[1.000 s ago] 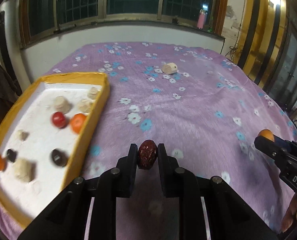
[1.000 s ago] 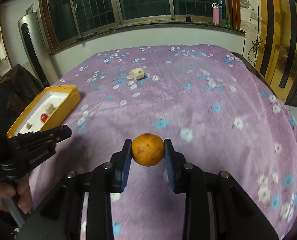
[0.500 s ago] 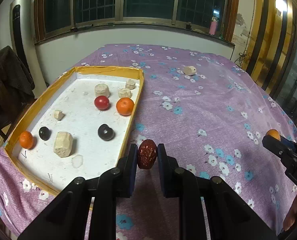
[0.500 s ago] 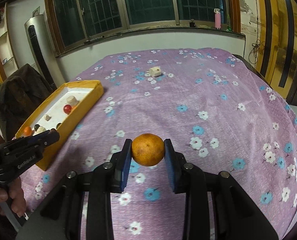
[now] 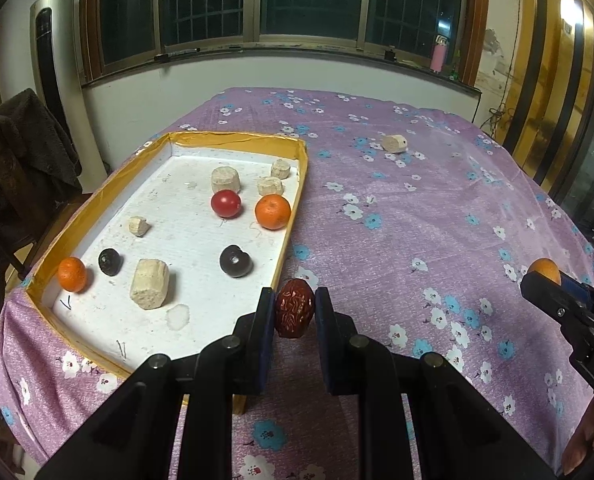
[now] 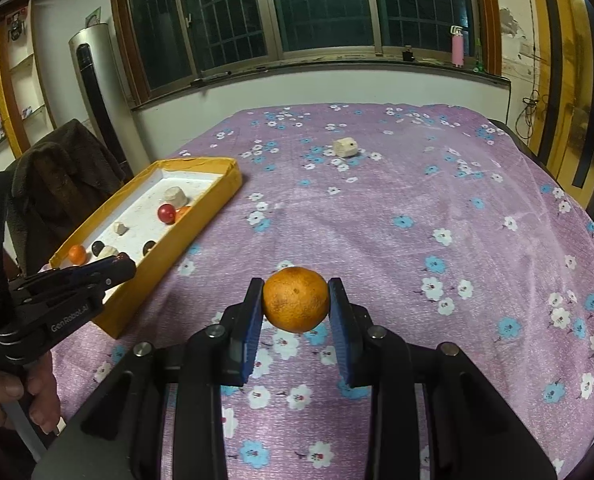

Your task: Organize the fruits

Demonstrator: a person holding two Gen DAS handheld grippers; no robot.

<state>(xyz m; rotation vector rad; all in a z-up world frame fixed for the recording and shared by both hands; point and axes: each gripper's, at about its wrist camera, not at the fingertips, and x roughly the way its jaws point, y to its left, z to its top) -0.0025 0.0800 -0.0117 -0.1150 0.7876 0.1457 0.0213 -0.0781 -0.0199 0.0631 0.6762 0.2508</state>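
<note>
My left gripper [image 5: 295, 314] is shut on a wrinkled red date [image 5: 294, 307], held above the near right edge of the yellow tray [image 5: 233, 138]. The tray holds two oranges [image 5: 272, 211], a red fruit [image 5: 226, 203], two dark fruits [image 5: 236, 261] and several beige chunks [image 5: 150, 284]. My right gripper [image 6: 296, 306] is shut on an orange [image 6: 296, 298], held above the purple flowered cloth, right of the tray [image 6: 201, 216]. It also shows at the right edge of the left wrist view [image 5: 545, 280].
A beige chunk [image 5: 394, 143] lies alone on the purple flowered cloth [image 5: 417, 220] at the far middle. A chair with a dark coat [image 5: 17, 152] stands left of the table. Windows and a wall lie beyond the far edge.
Both grippers have risen and pulled back, so the tray and table look smaller and farther. The left gripper now sits by the tray's near right edge. Both keep their fruit.
</note>
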